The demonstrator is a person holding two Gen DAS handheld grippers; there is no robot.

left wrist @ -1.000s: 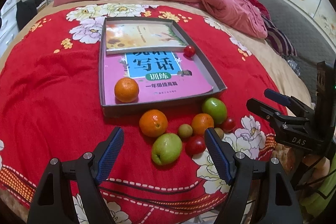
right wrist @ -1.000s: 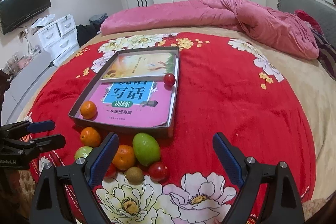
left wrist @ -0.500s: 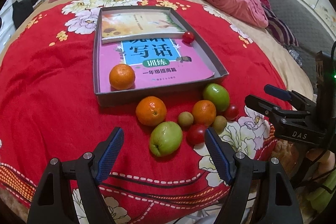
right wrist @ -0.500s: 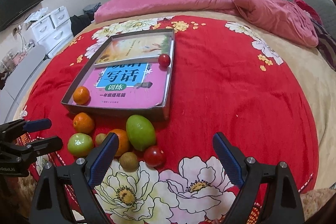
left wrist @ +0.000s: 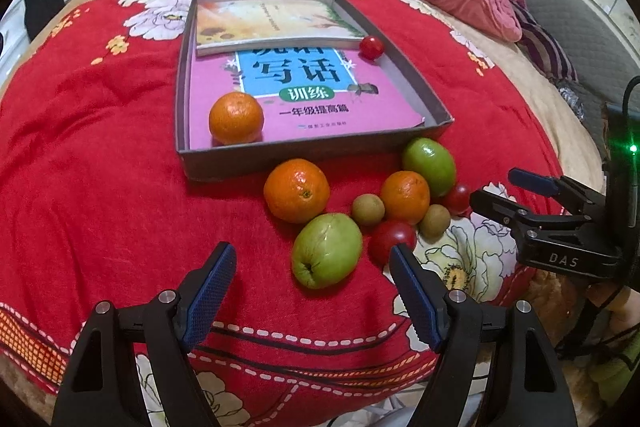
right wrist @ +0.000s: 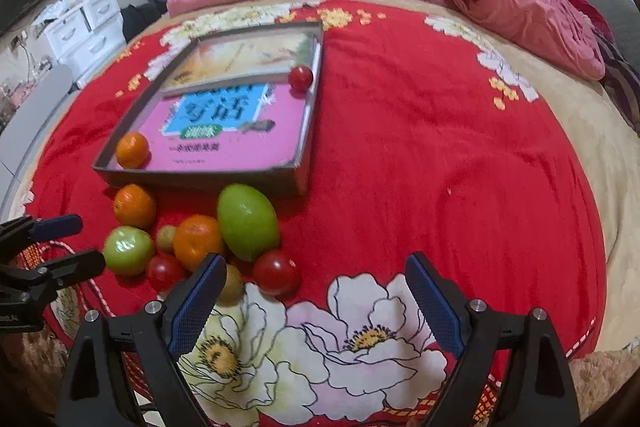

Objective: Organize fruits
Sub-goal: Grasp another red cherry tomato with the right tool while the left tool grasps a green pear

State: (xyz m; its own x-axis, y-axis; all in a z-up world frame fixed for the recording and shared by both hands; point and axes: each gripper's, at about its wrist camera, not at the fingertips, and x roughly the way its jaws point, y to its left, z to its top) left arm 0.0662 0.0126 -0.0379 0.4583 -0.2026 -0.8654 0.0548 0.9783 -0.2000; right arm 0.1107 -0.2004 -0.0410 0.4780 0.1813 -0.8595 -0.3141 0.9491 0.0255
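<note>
Left claw (left wrist: 312, 291) spread wide, empty, low over the red floral velvety blanket (left wrist: 100, 155); round green apple-like fruit (left wrist: 326, 250) just ahead between its tips. Right claw (right wrist: 314, 297) also open, empty; loose fruit cluster ahead-left. Outside the shallow grey cardboard tray (left wrist: 304, 153): two oranges, two green fruits, two red tomatoes, two small brownish fruits. Inside, on glossy books: one orange (left wrist: 236, 117), one tomato (left wrist: 371, 47).

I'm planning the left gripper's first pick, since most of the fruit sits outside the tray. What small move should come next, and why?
Probably ease the left gripper forward and slightly right over the nearest green fruit. Its jaws are open and empty, and that fruit lies on the red blanket just ahead between the fingers, outside the tray, which so far holds only one orange and one small red fruit.
</note>
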